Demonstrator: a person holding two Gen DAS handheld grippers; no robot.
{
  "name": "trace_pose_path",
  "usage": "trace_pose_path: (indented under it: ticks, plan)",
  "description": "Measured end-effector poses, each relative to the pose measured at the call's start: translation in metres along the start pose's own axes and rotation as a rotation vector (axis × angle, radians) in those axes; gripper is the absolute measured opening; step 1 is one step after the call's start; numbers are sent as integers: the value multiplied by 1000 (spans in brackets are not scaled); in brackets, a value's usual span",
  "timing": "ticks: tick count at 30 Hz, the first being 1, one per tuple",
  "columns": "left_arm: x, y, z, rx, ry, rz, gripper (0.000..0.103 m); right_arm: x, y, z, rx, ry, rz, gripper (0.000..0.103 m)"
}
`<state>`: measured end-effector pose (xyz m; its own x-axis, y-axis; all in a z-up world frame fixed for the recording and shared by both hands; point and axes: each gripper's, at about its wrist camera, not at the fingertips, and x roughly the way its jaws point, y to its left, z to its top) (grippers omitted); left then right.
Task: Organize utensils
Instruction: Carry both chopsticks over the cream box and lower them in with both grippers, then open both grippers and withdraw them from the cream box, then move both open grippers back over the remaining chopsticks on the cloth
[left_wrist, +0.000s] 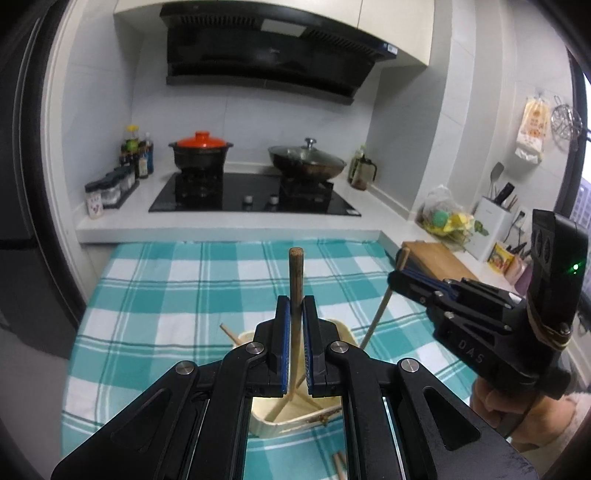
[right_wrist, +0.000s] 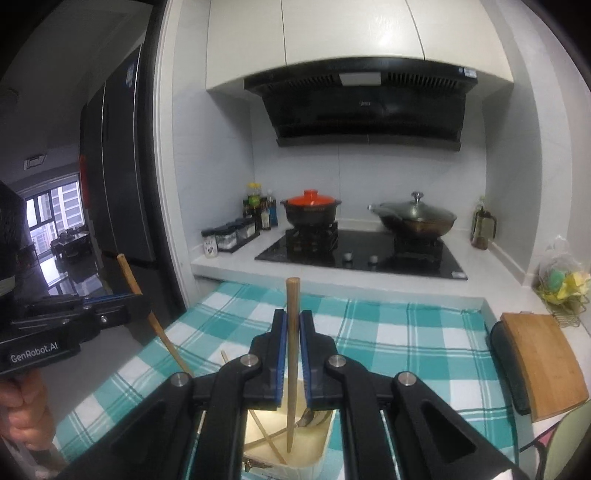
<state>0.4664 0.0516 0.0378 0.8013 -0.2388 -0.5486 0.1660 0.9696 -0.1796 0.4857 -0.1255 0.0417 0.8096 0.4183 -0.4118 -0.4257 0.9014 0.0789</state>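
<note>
Chopsticks (left_wrist: 295, 295), slender brown wooden sticks

A black glass cooktop (left_wrist: 255, 194) sits in a white-tiled alcove. Directly above it hangs a black range hood (left_wrist: 266, 48) under cream cabinets (right_wrist: 354, 33). On the cooktop's left burner stands a dark pot with an orange lid (left_wrist: 201, 149), on its right burner a lidded wok (left_wrist: 306, 160). Left of the cooktop stand sauce bottles (left_wrist: 138, 153) and spice jars (left_wrist: 109, 186). In front of the cooktop, a teal-and-white checked cloth (left_wrist: 166, 295) covers the tabletop. Far left of the cooktop, beyond a dark refrigerator (right_wrist: 118, 166), a daylit window (right_wrist: 51, 210) shows.
</note>
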Motion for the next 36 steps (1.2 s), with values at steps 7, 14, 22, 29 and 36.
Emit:
trace_pose_path:
  ticks: [7,14,22,29,36]
  plan:
    - [60,18,-20,-65,143,6,5,72,-9,-42,46,231,26,7]
    - [56,34,-24,-101,152,52,32,92,-20,-46,108,246,-24,40]
    - [-44,32,-81,74,237,106,70,1,-21,-33,55,227,-24,45]
    - [-125,16,-202,116,298,140,79,-116,-2,-104,-166,272,-70,47]
    - [-144,-3,-296,-116,270,123,82,-203,10,-231,-6,301,-156,47]
